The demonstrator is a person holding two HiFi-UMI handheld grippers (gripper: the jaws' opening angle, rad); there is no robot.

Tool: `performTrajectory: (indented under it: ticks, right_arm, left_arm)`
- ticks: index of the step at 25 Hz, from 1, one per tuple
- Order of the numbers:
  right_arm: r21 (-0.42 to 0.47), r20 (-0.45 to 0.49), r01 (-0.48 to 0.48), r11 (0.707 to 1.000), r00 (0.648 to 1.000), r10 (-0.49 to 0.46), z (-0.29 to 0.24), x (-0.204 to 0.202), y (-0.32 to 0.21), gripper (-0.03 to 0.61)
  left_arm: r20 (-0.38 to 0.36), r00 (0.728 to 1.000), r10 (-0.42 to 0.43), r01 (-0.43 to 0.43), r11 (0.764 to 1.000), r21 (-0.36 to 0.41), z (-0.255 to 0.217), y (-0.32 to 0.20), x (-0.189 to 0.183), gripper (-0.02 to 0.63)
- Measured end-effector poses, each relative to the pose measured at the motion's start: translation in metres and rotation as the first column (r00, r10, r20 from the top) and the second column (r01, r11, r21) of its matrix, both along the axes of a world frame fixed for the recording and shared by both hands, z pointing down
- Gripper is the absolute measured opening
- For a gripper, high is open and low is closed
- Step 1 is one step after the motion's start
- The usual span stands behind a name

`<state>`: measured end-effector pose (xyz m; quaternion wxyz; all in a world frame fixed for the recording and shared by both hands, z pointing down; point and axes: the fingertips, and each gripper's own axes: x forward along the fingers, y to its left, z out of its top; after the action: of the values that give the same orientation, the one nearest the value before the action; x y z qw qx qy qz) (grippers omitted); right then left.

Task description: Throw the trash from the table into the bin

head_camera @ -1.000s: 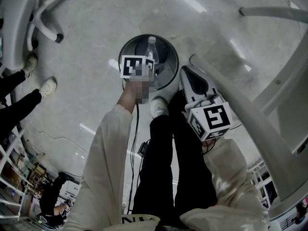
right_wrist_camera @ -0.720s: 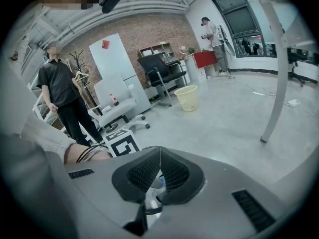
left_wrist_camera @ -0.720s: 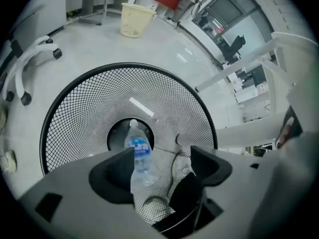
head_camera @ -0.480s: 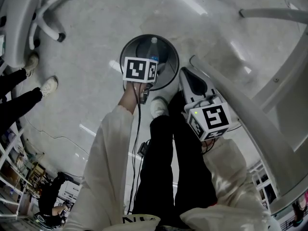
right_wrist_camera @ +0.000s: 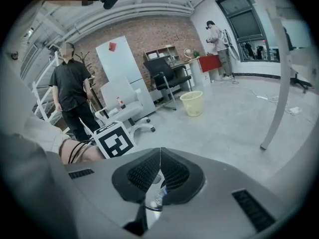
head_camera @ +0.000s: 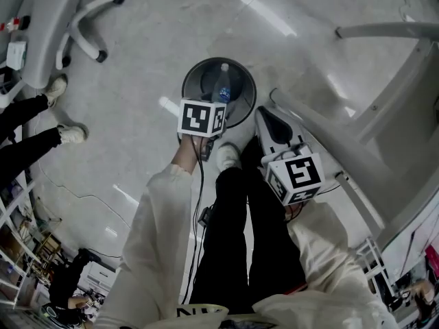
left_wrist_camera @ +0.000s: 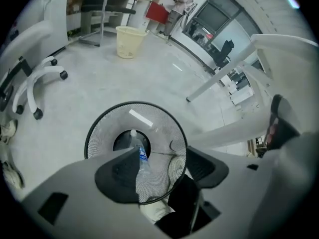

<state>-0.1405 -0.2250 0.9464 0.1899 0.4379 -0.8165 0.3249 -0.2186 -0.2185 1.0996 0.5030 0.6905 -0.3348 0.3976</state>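
A black mesh bin (head_camera: 240,81) stands on the floor with a clear plastic bottle (head_camera: 223,88) with a blue label lying inside it. My left gripper (head_camera: 204,118) hovers above the bin's near rim. In the left gripper view the bin (left_wrist_camera: 107,128) and the bottle (left_wrist_camera: 142,159) lie straight below the left gripper (left_wrist_camera: 160,156). Its jaws have just been closing but stand apart with nothing between them. My right gripper (head_camera: 264,108) hangs beside the bin on the right. In its own view the right gripper (right_wrist_camera: 160,158) has its pads pressed together, empty.
White table legs (head_camera: 384,115) slant across the right side. An office chair base (head_camera: 75,19) and another person's shoes (head_camera: 56,88) are at the upper left. My own legs and shoe (head_camera: 226,155) stand just before the bin. A yellow bin (left_wrist_camera: 127,41) stands far off.
Both grippers have lifted a little above the bin. The left jaws have narrowed. The bottle stays in the bin.
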Motion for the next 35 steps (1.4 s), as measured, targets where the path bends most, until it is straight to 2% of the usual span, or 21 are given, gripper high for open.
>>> performTrajectory:
  ticks: [5, 11, 13, 15, 20, 28, 32, 35]
  right_arm:
    - [0.014, 0.001, 0.001, 1.0, 1.0, -0.001, -0.036, -0.005, 0.01, 0.021]
    - [0.044, 0.004, 0.013, 0.999, 1.0, -0.013, -0.094, -0.01, 0.023, 0.021]
    - [0.058, 0.005, 0.012, 0.998, 1.0, -0.013, -0.123, -0.017, 0.025, 0.021]
    - [0.072, 0.009, -0.002, 0.997, 1.0, 0.002, -0.157, -0.021, 0.027, 0.021]
    - [0.111, 0.012, -0.042, 0.993, 0.999, 0.041, -0.254, -0.012, 0.039, 0.021]
    - [0.201, 0.032, -0.033, 0.979, 0.999, 0.027, -0.382, -0.013, 0.054, 0.021]
    - [0.27, 0.047, -0.036, 0.962, 0.999, 0.024, -0.444, -0.015, 0.059, 0.02]
    - [0.345, 0.048, -0.04, 0.938, 0.999, 0.024, -0.488, -0.007, 0.062, 0.02]
  left_arm:
    - [-0.002, 1.0, 0.01, -0.01, 0.995, 0.1, -0.059, -0.009, -0.004, 0.272]
    - [-0.029, 1.0, -0.011, 0.017, 0.971, 0.238, -0.152, -0.017, -0.005, 0.202]
    - [-0.046, 0.999, -0.012, 0.024, 0.963, 0.27, -0.189, -0.014, -0.009, 0.169]
    - [-0.08, 0.997, -0.012, 0.036, 0.954, 0.296, -0.229, -0.009, -0.012, 0.097]
    - [-0.12, 0.993, -0.02, 0.062, 0.929, 0.364, -0.337, 0.015, -0.023, 0.052]
    - [-0.126, 0.992, -0.018, 0.078, 0.869, 0.489, -0.474, 0.043, -0.045, 0.012]
    - [-0.114, 0.993, -0.011, 0.076, 0.811, 0.58, -0.534, 0.056, -0.055, 0.009]
    - [-0.135, 0.991, -0.007, 0.094, 0.757, 0.646, -0.582, 0.064, -0.053, 0.009]
